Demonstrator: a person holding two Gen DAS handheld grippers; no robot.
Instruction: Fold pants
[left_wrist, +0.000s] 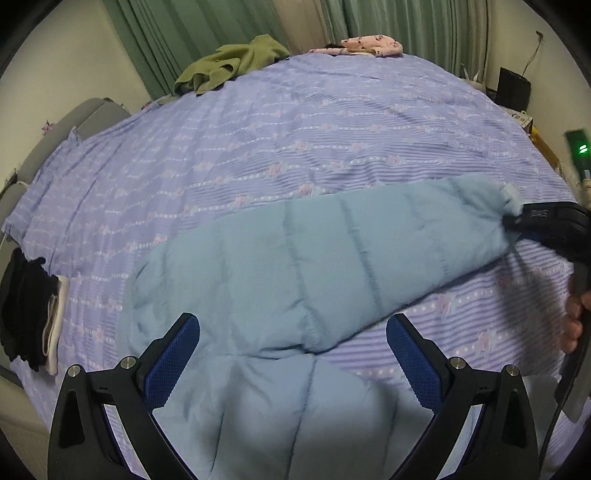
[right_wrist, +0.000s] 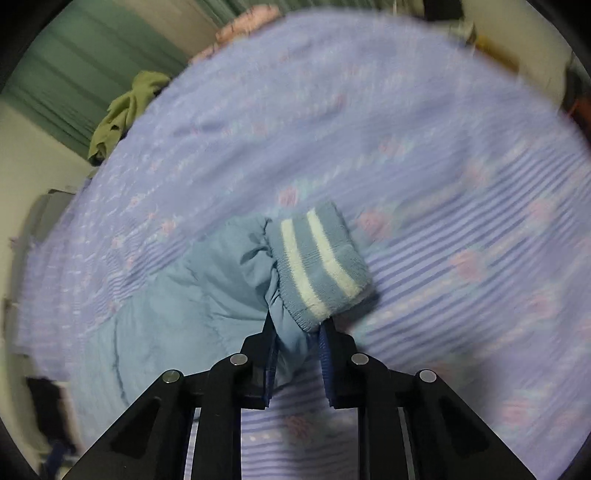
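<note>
Light blue quilted pants (left_wrist: 295, 266) lie on the purple bedspread (left_wrist: 295, 140). One leg stretches to the right, lifted at its end. My left gripper (left_wrist: 293, 354) is open and empty, its blue pads (left_wrist: 171, 362) hovering over the waist part of the pants. My right gripper (right_wrist: 297, 332) is shut on the leg end, just behind the ribbed cuff with white stripes (right_wrist: 321, 266), and holds it above the bed. The right gripper also shows in the left wrist view (left_wrist: 517, 221) at the far right. The right wrist view is motion-blurred.
A stack of folded black and white clothes (left_wrist: 33, 310) lies at the bed's left edge. A green garment (left_wrist: 229, 62) and a pink one (left_wrist: 369, 46) lie at the far edge by green curtains. A dark box (left_wrist: 513, 86) stands at the far right.
</note>
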